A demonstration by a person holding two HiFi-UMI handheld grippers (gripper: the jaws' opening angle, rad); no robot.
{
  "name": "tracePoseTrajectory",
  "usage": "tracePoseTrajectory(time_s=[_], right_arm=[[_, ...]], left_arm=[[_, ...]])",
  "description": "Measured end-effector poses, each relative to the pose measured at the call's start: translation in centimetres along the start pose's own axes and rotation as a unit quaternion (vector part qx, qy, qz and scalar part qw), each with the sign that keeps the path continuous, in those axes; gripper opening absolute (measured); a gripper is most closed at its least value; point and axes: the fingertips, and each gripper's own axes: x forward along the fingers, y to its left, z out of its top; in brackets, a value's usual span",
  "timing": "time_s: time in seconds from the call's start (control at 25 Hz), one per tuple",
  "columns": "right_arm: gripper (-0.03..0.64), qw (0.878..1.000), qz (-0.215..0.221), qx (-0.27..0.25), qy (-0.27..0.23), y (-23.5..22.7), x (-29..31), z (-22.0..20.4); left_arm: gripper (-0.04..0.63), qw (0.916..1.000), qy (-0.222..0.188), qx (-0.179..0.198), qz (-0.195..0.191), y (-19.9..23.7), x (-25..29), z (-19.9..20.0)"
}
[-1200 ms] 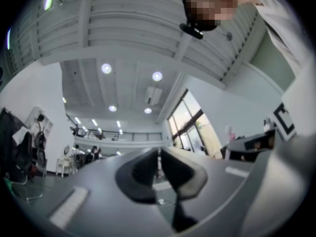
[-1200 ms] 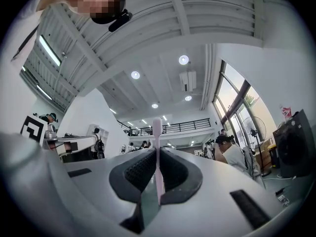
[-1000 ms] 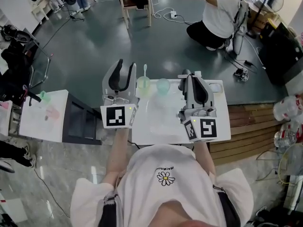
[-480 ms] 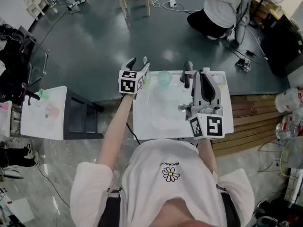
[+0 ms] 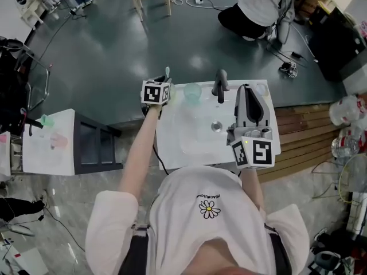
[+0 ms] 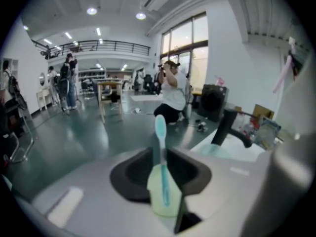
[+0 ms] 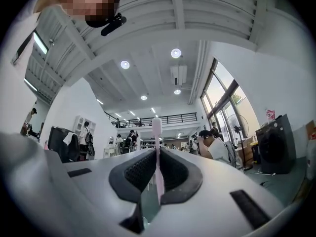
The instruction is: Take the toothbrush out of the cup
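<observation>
1. The left gripper (image 6: 161, 168) reaches down to the far left corner of the white sink (image 5: 195, 145). Its jaws have just been closing, and they now pinch the pale green cup (image 6: 156, 205) that sits between them.
2. The teal toothbrush (image 6: 160, 132) stands upright in that cup. Its head rises above the jaws and its handle shows through the cup wall.
3. The right gripper (image 7: 157, 174) is held over the right side of the sink, tipped slightly upward. Its jaws are pressed together on a pink toothbrush (image 7: 157, 132) that sticks up between the pads.
4. In the head view, a pale blue cup (image 5: 192, 90) sits just beside the green one, with the dark faucet (image 5: 219, 86) to its right.
5. A person (image 5: 258, 4) sits on the floor well beyond the sink.
</observation>
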Motion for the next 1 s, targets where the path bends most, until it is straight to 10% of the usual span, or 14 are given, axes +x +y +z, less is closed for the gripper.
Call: tracePoseTrajectory(time_s=[0.56,1.0], right_arm=[[0.021,1.0,0.003,0.005,-0.004,-0.9,-0.6,0.6],[0.021,0.998,0.056,0.013,-0.027,3.2,1.6,1.7]], left_arm=[[0.035,0.9999,-0.005,-0.006,-0.008,-1.5,-0.7,1.3],[0.034,0.9915,-0.129,0.02,-0.002,-1.2,-9.4,11.2]])
